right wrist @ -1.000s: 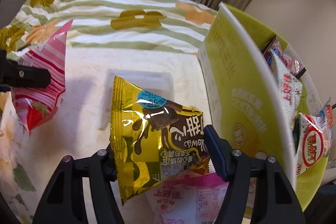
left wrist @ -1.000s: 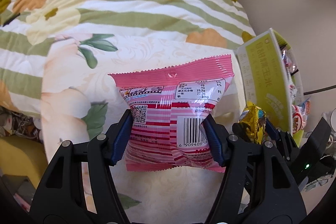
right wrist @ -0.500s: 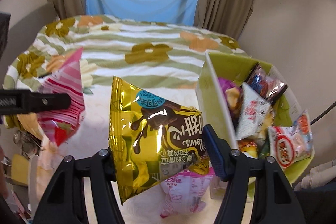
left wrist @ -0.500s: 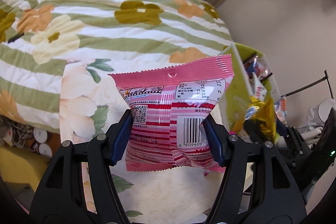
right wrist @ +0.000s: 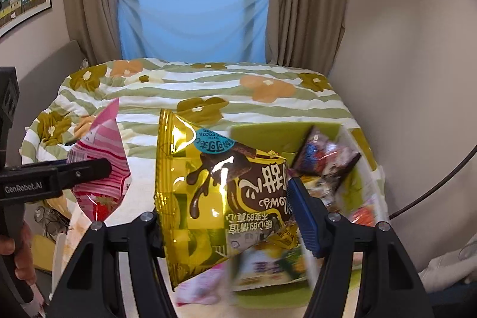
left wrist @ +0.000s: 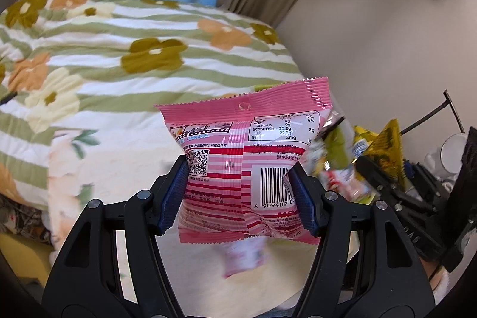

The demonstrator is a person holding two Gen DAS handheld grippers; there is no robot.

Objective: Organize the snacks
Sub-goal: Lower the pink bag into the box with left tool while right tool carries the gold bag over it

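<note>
Left gripper [left wrist: 240, 195] clamps a pink striped snack packet [left wrist: 247, 163] by both side edges, back side facing the camera – barcode and QR code visible, packet held upright in the air above the cream tabletop [left wrist: 125, 169]. Right gripper [right wrist: 226, 216] grips a yellow chocolate snack bag [right wrist: 220, 192] between its blue pads [right wrist: 304, 216], bag tilted, print upside down, also off the surface. Just right of that bag sits a green box [right wrist: 351, 192] packed with mixed wrapped snacks – blurred, contents not readable. Another pink packet [right wrist: 196, 291] lies on the table below the yellow bag. From the right wrist view the pink striped packet hangs well left of the yellow bag. Flowered green-striped bedspread [right wrist: 208, 91] behind, blue cloth [right wrist: 193, 20] under the window.
</note>
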